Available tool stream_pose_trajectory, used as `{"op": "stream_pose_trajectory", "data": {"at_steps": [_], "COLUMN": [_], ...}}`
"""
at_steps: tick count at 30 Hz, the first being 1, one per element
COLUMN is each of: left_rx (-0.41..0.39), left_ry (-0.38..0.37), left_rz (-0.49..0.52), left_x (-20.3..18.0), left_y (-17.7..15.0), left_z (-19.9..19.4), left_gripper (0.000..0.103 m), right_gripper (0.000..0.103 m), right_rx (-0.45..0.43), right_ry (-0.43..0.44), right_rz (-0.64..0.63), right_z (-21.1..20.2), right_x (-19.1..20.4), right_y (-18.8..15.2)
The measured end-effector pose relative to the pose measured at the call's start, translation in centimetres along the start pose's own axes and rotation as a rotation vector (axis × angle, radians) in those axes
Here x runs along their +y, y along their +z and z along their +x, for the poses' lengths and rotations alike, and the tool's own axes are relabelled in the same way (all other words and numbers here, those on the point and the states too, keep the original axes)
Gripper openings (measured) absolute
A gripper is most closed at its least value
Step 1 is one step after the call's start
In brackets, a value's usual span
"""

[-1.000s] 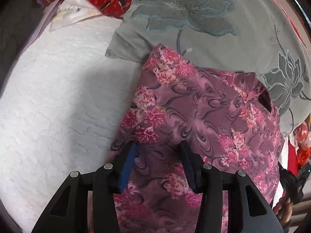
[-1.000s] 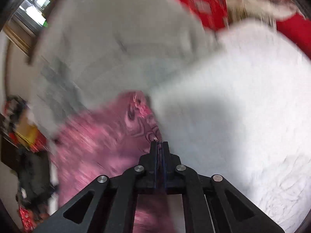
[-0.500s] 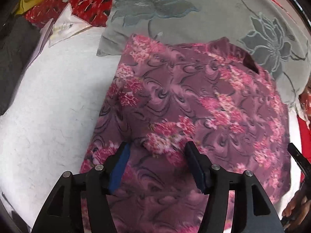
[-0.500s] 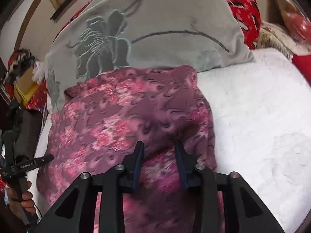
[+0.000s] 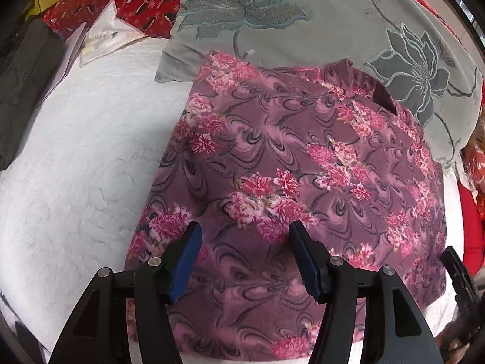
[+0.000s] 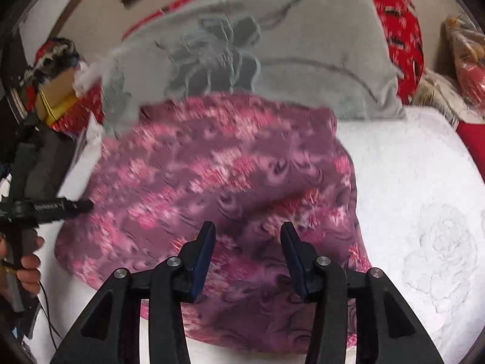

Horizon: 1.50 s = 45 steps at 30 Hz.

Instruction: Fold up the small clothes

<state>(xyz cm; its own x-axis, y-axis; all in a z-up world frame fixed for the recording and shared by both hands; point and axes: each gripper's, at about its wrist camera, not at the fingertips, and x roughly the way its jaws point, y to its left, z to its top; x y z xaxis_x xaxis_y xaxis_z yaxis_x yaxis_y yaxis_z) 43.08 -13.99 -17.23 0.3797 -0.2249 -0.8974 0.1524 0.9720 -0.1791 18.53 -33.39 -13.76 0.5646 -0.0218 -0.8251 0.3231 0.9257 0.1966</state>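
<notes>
Lying folded on bed (image 5: 75,157), pink flowery shirt (image 5: 303,157) is sitting just past both fingers. Left gripper (image 5: 244,257) and right gripper (image 6: 247,256) are hanging wide open, holding nothing. More folding is maybe left.

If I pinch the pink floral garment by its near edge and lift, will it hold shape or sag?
The pink floral garment will likely sag: it already drapes in soft bulges over the grey pillow. It looks thin and light, so folded layers may slide apart. Both the left gripper and the right gripper are open.
</notes>
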Motion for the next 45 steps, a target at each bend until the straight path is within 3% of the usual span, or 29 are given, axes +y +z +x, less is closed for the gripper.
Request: {"op": "stream_pose_trajectory", "data": {"at_steps": [2,5,6,8,10,12,13,16,18,21,25,30,32,35,40,41,43,44,45], "left_rx": [0.001,0.015,0.023,0.026,0.02,0.067,0.082,0.068,0.043,0.044,0.079,0.121,0.131,0.143,0.171,0.173,0.185,0.193,0.2], "left_ry": [-0.004,-0.007,-0.009,-0.022,-0.014,0.012,0.009,-0.054,-0.091,-0.107,-0.119,-0.172,-0.179,-0.169,-0.191,-0.192,-0.224,-0.244,-0.266], "left_rz": [-0.001,0.013,0.029,0.054,0.063,0.066,0.067,0.081,0.073,0.052,-0.04,-0.141,-0.154,-0.132,-0.076,-0.071,-0.065,-0.071,-0.081], "left_x": [0.1,0.2,0.3,0.5,1.1,1.8,2.1,2.7,3.5,5.3,8.5,11.8,12.7,13.6,13.8,13.8,13.9,14.0,13.9], "left_y": [-0.2,-1.0,-1.4,-2.0,-2.8,-3.3,-3.6,-3.1,-2.0,0.3,3.5,6.2,6.9,7.7,8.6,8.8,9.4,9.6,9.9], "left_z": [-0.3,-0.6,-0.8,-1.4,-1.6,-0.5,-0.2,-1.7,-3.0,-3.7,-3.0,-1.9,-1.5,-1.4,-1.2,-1.1,-1.0,-0.8,-0.5], "left_gripper": [0.059,0.059,0.059,0.059,0.06,0.06,0.06,0.057,0.057,0.059,0.058,0.058,0.058,0.058,0.059,0.059,0.059,0.059,0.059], "right_gripper": [0.05,0.055,0.055,0.055,0.055,0.066,0.066,0.066,0.066,0.066,0.066,0.066,0.066,0.067,0.072,0.067,0.032,0.009,0.008], "right_rx": [0.014,0.125,0.081,0.102,0.062,0.065,0.108,0.108,0.074,0.038,0.067,0.107,0.072,0.019,-0.117,-0.143,-0.162,-0.152,-0.16], "right_ry": [-0.017,-0.067,-0.072,-0.097,-0.064,-0.067,-0.079,-0.138,-0.116,-0.055,0.073,0.175,0.154,0.055,-0.125,-0.153,-0.194,-0.207,-0.204], "right_rz": [0.005,0.011,-0.007,-0.009,0.032,0.061,0.075,0.027,-0.001,-0.105,-0.274,-0.61,-0.762,-0.925,-0.984,-0.989,-1.002,-1.015,-1.014], "right_z": [0.5,3.2,2.7,2.2,1.3,1.8,2.8,2.9,1.9,1.0,1.2,2.3,2.7,4.2,6.4,6.8,7.6,8.4,8.5], "right_x": [0.0,-0.9,-0.6,0.1,0.0,-0.3,-0.7,0.4,2.1,5.5,12.0,21.8,25.5,29.4,31.9,32.1,32.3,32.4,32.2], "right_y": [-0.5,-2.6,-2.8,-2.3,-2.0,-2.0,-2.3,-1.9,-1.4,-1.2,-2.5,-6.8,-8.9,-11.1,-11.0,-10.9,-10.7,-10.6,-10.4]}}
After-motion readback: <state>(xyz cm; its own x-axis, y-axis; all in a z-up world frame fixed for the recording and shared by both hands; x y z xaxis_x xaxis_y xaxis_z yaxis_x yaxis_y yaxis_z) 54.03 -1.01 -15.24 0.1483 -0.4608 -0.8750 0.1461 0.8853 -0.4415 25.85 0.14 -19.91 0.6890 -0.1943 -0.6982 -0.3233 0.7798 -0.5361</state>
